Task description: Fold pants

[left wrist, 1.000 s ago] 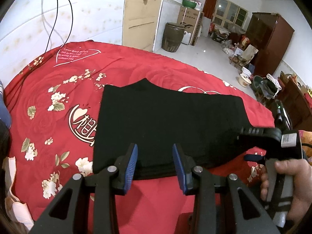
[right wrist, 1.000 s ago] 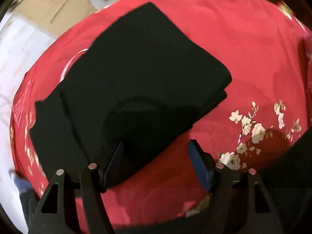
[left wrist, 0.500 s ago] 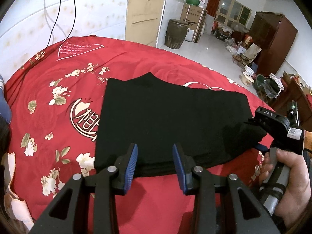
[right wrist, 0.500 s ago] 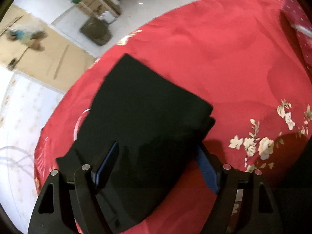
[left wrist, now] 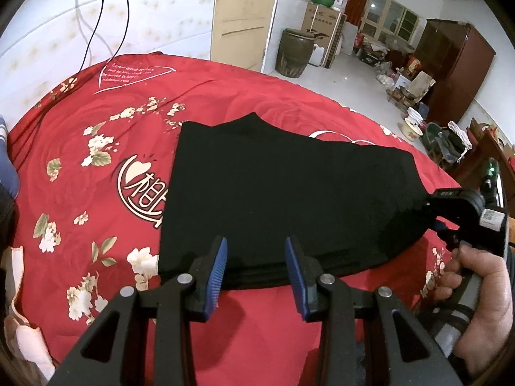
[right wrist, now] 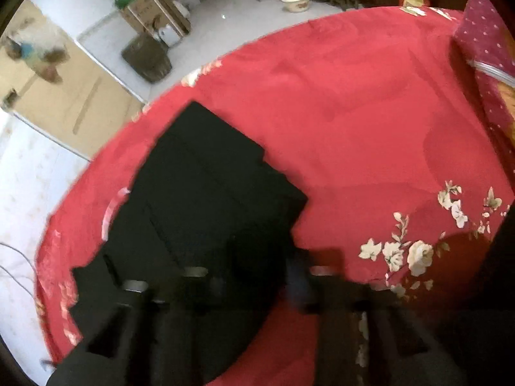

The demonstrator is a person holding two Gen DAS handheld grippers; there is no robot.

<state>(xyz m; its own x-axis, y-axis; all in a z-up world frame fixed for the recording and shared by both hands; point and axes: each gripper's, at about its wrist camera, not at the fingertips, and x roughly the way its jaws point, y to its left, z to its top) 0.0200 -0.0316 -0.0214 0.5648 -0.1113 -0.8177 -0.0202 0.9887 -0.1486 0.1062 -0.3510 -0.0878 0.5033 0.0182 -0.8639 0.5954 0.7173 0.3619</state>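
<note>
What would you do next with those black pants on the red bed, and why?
Probably let the right gripper finish closing on the near right corner of the black pants, then lift it. Its view is blurred, but the cloth lies between its closing fingers. The pants lie flat, already folded in layers, on the red bedspread. The left gripper hangs open over the near edge, gripping nothing.

Pants [left wrist: 283,199]: black, folded into flat, layered, roughly four-sided stack, flat on red flowered cover. Far edge rises to small peak, near edge shows stacked layers. Right wrist view blurred: same pants [right wrist: 206,212] lie slantwise, one square corner toward open red cloth, lower layer sticking out beyond left end.
</note>
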